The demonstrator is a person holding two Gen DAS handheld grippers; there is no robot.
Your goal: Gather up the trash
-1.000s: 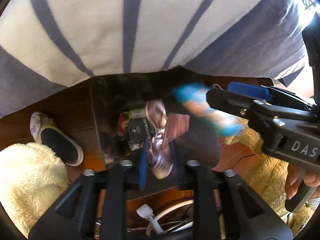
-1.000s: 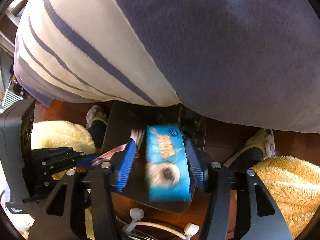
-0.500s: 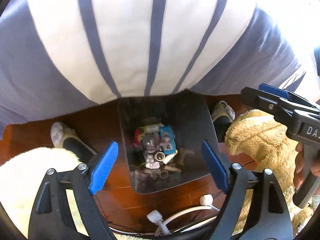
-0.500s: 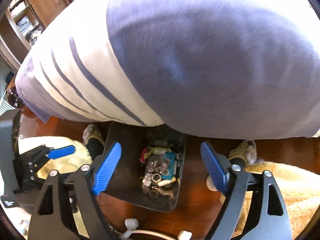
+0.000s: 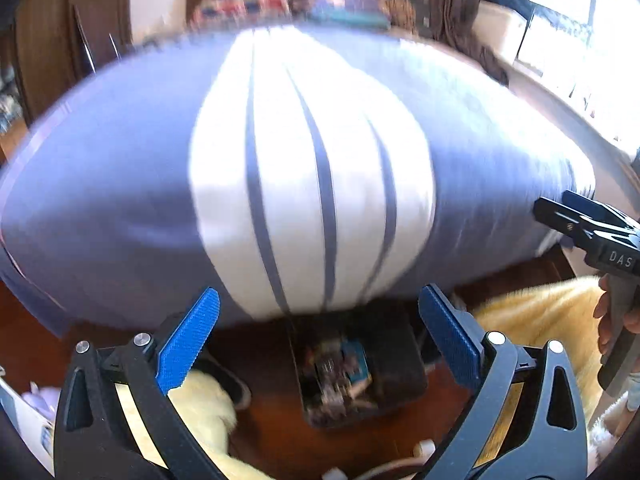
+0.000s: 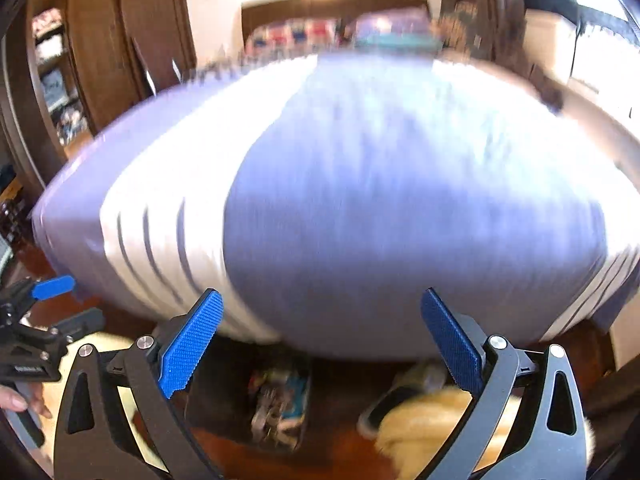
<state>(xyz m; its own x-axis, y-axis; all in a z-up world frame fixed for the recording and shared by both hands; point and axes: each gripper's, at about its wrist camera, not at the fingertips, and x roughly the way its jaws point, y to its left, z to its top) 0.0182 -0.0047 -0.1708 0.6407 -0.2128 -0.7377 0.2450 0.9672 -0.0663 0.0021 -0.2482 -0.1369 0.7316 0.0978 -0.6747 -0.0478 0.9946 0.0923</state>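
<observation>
A dark trash bin (image 5: 400,376) stands on the wooden floor below me, holding several wrappers, among them a blue packet (image 5: 356,364). It also shows in the right wrist view (image 6: 224,400), blurred. My left gripper (image 5: 320,340) is open and empty, high above the bin. My right gripper (image 6: 320,340) is open and empty too. Each gripper shows in the other's view: the right one (image 5: 588,232) at the right edge, the left one (image 6: 40,304) at the left edge.
A big blue and white striped cushion (image 5: 312,208) fills the middle of both views. Fluffy yellow rugs (image 5: 532,320) lie on both sides of the bin. A shoe (image 6: 396,400) and white cables (image 5: 384,468) lie on the floor. Shelves stand behind.
One second ago the left gripper held a crumpled wrapper and the right a blue packet over the bin. Both opened, the trash dropped in, and both grippers have risen and tilted up.
</observation>
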